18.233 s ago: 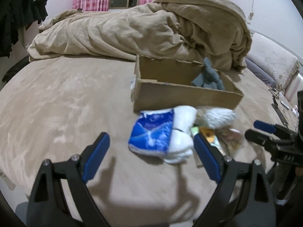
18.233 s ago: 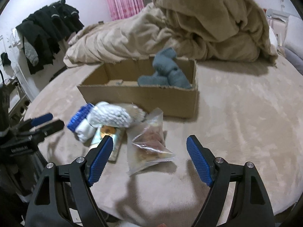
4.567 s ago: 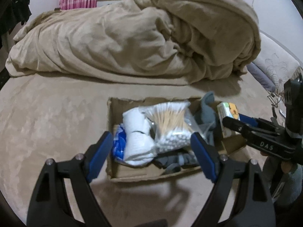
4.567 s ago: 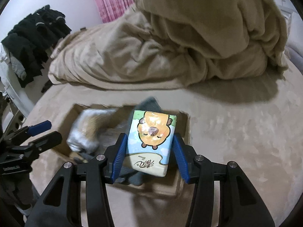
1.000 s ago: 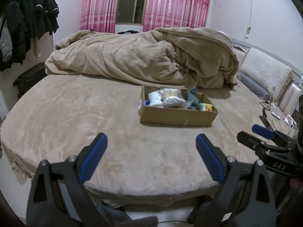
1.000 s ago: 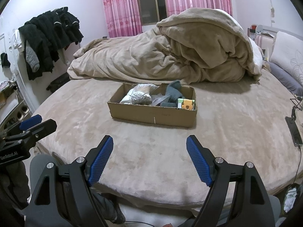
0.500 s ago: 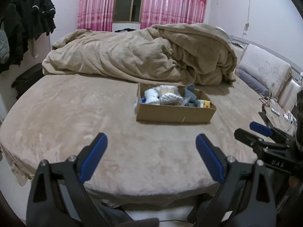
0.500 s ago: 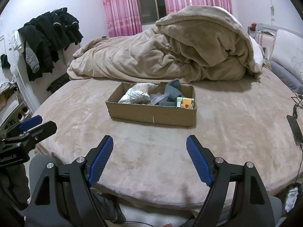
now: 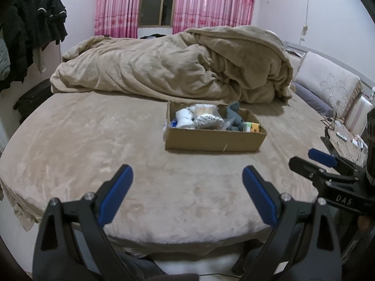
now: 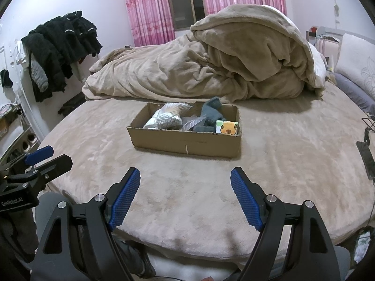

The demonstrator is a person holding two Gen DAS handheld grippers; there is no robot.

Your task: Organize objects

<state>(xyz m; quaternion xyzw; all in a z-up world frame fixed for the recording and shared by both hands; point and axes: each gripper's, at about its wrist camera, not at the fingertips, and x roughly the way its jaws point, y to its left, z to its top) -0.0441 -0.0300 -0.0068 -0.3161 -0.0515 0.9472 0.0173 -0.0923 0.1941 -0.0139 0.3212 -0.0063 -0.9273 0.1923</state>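
I am holding the left tongs (image 9: 187,187) spread wide with nothing between the blue pads, hanging over the near edge of the bed (image 9: 82,140). The right tongs (image 10: 185,193) are gaping just as wide and are equally empty, also low over the bed's front edge. Each pair is showing at the side of the other's view, well apart from the cardboard box (image 10: 185,144).

What is changing right now is small: over the last second I am only drifting a touch, with the box sliding slightly in frame while nothing inside it is moving. A few seconds back the right tongs were clamping the cartoon tissue pack (image 10: 226,127) above the box; now that pack is sitting in the box's right-hand end, beside the grey cloth (image 10: 211,112). The cotton swab bag (image 10: 167,116) and the white roll (image 9: 184,118) are lying in the left part, with a clear plastic bag (image 10: 193,123) wedged between.

Against the earliest frame, the difference is large: back then the tissues, swabs and snack bag were lying loose on the bed in front of the box, and both tongs were close over them. Now the bed in front of the box is carrying nothing loose that I can see, and I am pulled far back. I am judging the organizing as finished, or very nearly so.
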